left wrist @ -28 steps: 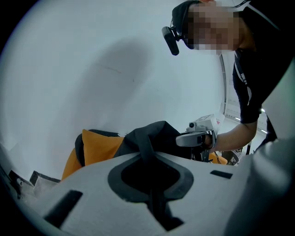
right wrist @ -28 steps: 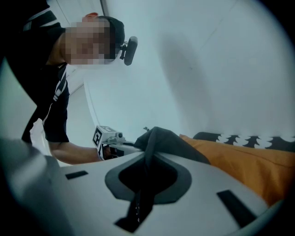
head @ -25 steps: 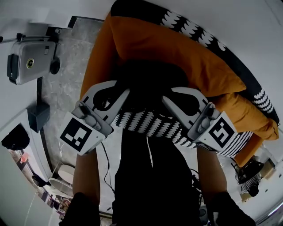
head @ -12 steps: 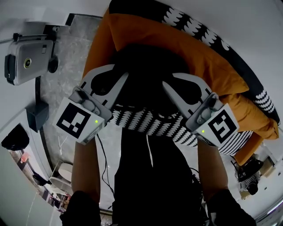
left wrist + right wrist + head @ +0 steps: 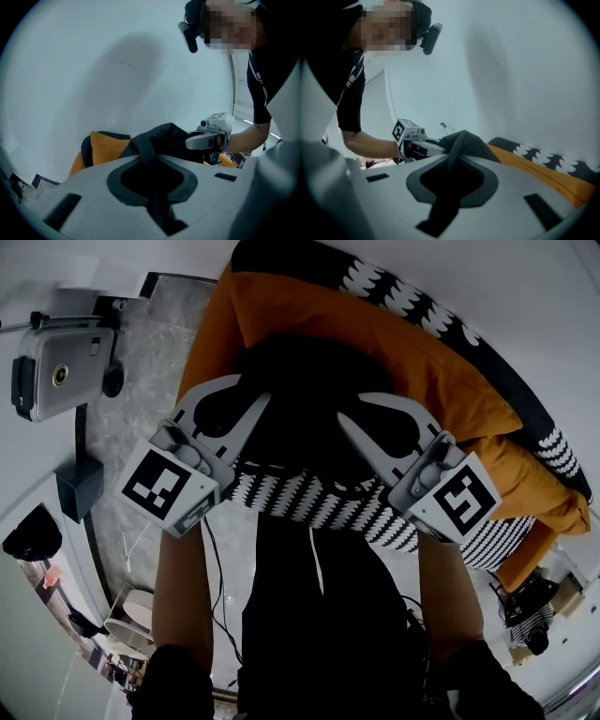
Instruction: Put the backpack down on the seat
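Jaws of the left gripper (image 5: 151, 161) are pinched together on a black strap (image 5: 143, 149) of the backpack (image 5: 165, 137); the right gripper (image 5: 457, 163) is clamped the same way on a second strap (image 5: 459, 143). The pack hangs just ahead of both, its breadth running from one gripper to the other, over the orange seat cushion (image 5: 403, 352), with neither hand nearer. Its dark bulk hides whether its underside touches the cushion. The cushion's right end is cut off.
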`<action>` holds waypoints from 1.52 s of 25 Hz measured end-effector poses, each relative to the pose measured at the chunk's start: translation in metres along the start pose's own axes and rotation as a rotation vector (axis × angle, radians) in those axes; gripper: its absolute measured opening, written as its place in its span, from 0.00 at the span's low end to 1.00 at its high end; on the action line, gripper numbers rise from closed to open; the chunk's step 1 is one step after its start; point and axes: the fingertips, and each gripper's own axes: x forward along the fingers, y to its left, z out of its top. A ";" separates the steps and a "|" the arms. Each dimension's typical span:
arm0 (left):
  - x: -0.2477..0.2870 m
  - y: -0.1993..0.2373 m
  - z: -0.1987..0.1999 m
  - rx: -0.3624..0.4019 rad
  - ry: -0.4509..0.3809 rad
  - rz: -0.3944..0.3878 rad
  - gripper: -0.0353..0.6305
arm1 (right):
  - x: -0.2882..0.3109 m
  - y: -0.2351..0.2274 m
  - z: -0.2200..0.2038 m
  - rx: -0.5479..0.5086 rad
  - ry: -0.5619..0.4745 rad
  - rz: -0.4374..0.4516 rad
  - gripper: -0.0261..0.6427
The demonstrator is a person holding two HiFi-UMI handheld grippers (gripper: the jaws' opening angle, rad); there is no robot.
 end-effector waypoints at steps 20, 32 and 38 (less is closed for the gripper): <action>-0.061 -0.007 0.036 0.010 -0.063 0.118 0.24 | -0.036 0.035 0.065 -0.097 -0.111 -0.004 0.19; -0.073 -0.095 0.112 0.143 -0.141 0.021 0.18 | -0.092 0.069 0.125 -0.149 -0.230 -0.018 0.17; -0.083 -0.135 0.147 0.148 -0.206 -0.003 0.12 | -0.118 0.091 0.154 -0.167 -0.279 -0.001 0.13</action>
